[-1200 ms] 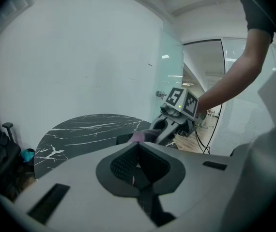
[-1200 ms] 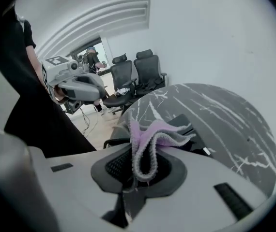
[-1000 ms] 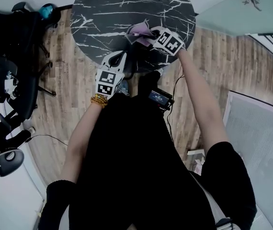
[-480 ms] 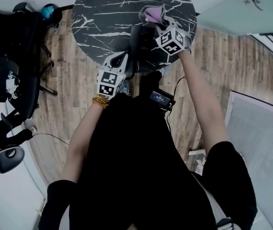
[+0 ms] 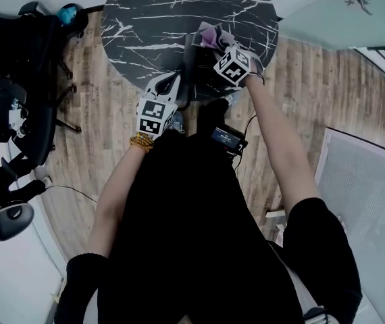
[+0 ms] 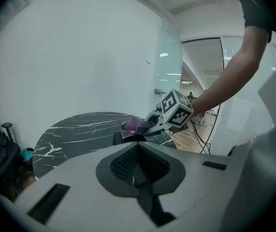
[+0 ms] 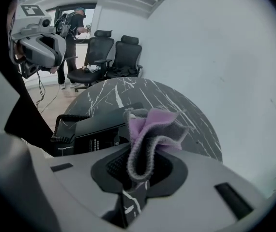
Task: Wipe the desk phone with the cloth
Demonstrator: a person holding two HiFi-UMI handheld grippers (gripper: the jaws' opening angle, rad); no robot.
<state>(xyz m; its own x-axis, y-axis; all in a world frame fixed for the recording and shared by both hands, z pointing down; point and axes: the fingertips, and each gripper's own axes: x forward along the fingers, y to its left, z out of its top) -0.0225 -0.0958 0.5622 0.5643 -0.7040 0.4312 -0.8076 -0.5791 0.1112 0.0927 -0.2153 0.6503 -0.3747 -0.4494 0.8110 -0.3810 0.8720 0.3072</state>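
Head view: desk phone [image 5: 192, 63] indistinct beside cloth [image 5: 211, 36]

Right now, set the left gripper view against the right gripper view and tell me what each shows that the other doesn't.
Only the left gripper view: the left gripper with its jaws shut on nothing, the right gripper seen from outside with its marker cube, and a glass wall.
Only the right gripper view: the phone's coiled cord, two office chairs, and the right jaws up close.
Both: the cloth pinched in the right jaws, the desk phone and the black marble table.
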